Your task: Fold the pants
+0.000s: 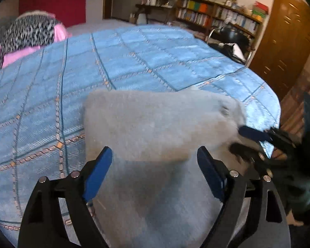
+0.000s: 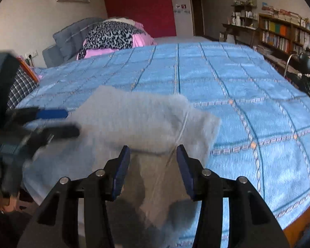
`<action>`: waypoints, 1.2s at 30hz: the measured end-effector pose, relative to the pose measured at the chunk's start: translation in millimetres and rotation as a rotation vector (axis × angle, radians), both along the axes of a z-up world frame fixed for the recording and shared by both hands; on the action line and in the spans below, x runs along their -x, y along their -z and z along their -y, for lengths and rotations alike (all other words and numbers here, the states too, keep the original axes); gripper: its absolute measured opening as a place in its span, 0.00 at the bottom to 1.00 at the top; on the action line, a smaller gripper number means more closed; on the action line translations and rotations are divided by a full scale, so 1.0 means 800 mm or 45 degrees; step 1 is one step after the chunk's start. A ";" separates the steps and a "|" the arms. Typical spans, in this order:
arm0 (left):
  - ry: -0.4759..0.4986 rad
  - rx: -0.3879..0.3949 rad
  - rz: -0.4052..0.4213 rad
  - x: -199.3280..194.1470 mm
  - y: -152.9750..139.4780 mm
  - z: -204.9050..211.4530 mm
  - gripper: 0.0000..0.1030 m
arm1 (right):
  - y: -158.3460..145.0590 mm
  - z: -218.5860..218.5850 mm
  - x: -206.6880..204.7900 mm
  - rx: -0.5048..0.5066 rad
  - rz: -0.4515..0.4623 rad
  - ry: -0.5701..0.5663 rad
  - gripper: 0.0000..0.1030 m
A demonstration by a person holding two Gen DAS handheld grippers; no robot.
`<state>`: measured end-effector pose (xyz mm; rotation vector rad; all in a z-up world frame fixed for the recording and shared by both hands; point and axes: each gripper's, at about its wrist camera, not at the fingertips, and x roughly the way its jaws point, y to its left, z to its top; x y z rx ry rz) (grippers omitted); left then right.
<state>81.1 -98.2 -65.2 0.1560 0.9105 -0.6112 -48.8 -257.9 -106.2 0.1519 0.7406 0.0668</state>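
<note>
Blue bedspread [image 1: 155,62] bears folded grey pants [image 1: 155,124] near its edge; both hand-held grippers, left [image 1: 155,159] and right [image 2: 153,155], stand released.

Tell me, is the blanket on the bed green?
No, the blanket spread over the bed is light blue with a grid of striped lines, and the grey pants lie on it.

Bed [image 2: 248,78] under a blue checked bedspread [image 1: 134,62], grey folded pants [image 1: 155,124] lying near its front edge, leopard-print and pink bedding [image 2: 111,37] heaped at the far end
</note>
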 end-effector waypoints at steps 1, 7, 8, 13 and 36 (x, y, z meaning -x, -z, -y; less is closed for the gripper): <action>-0.005 -0.009 -0.018 -0.005 0.007 0.003 0.83 | 0.004 0.000 0.002 0.003 -0.004 -0.001 0.46; 0.003 -0.091 -0.014 -0.008 0.031 0.016 0.83 | 0.020 0.000 -0.005 0.004 -0.022 -0.011 0.47; 0.001 -0.091 -0.016 -0.008 0.031 0.016 0.83 | 0.020 0.000 -0.004 0.005 -0.021 -0.011 0.48; -0.040 -0.119 0.007 0.002 0.018 0.015 0.83 | 0.007 -0.003 0.003 0.009 -0.026 0.000 0.47; -0.292 -0.201 0.192 0.068 -0.049 -0.028 0.97 | -0.051 -0.028 0.070 0.081 0.044 0.048 0.83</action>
